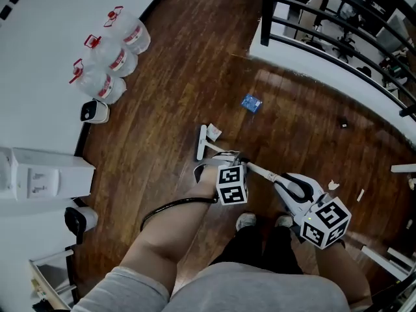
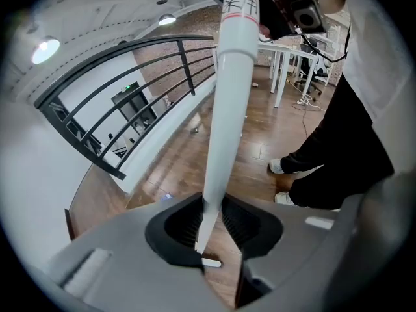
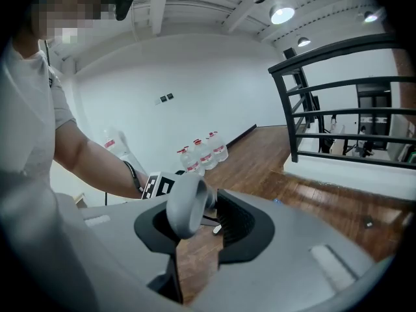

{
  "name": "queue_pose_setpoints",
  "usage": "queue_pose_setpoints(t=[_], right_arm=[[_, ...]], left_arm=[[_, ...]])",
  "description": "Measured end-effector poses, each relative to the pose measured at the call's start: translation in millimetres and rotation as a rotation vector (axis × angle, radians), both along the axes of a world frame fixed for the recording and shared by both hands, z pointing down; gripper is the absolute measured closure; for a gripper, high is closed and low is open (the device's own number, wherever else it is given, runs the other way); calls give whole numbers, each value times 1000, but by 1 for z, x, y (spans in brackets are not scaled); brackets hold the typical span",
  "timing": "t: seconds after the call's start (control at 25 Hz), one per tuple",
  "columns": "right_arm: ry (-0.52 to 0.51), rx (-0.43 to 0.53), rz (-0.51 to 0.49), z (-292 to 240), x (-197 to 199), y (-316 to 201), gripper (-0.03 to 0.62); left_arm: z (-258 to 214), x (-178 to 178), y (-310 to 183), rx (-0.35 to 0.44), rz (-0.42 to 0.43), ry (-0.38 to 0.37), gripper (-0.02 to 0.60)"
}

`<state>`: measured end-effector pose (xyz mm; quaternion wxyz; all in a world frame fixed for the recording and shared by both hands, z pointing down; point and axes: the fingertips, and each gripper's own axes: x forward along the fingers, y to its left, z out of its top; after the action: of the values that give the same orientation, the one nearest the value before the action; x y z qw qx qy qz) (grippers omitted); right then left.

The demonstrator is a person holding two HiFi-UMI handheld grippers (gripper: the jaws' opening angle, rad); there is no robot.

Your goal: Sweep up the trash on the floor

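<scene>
- Left gripper (image 1: 224, 160) (image 2: 208, 229): jaws clamped on the white pole (image 1: 260, 171) (image 2: 227, 109) of the broom, low on the shaft.
- Right gripper (image 1: 296, 195) (image 3: 195, 223): jaws closed on the grey loop grip (image 1: 294, 187) (image 3: 185, 207) at the top end of the same broom.
- Broom head (image 1: 201, 143) is down on the wooden floor (image 1: 195, 57), at 11 o'clock from the left gripper; the pole slants back toward 4 o'clock to the right gripper.
- White scrap (image 1: 213, 132) lies just beside the broom head, at its 1 o'clock.
- Blue scrap (image 1: 251, 103) is on the floor at 1 o'clock from the head, apart from it.
- Small dark bit (image 1: 343, 124) lies at 2 o'clock, well apart, near the railing base.
- Pale scraps (image 1: 333, 185) lie at 3 o'clock of the right gripper.
- Three water bottles (image 1: 110, 54) stand by the white wall at 10 o'clock.
- Black railing (image 1: 338, 25) is at 1 o'clock.
- The person's shoes (image 1: 246, 221) are at 6 o'clock, between the grippers.
</scene>
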<state>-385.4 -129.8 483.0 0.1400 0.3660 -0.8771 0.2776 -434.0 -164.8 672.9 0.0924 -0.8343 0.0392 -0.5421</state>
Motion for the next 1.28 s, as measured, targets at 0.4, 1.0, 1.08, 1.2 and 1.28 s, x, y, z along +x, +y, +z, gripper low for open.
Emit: queue_pose_setpoints(t=[0.4, 1.0, 1.08, 1.2, 1.28], right_arm=[[12, -21, 49, 6, 32, 0, 487], [18, -26, 161, -27, 140, 43, 485], [25, -28, 180, -33, 164, 57, 485], [35, -33, 217, -44, 204, 80, 484], [45, -38, 246, -51, 232, 96, 484]], left_arm=[[6, 33, 1, -7, 23, 7, 495], [-23, 155, 49, -33, 85, 114, 496], [-28, 181, 64, -37, 106, 129, 497], [-36, 225, 88, -44, 143, 157, 497], [-42, 257, 105, -52, 172, 179, 497]])
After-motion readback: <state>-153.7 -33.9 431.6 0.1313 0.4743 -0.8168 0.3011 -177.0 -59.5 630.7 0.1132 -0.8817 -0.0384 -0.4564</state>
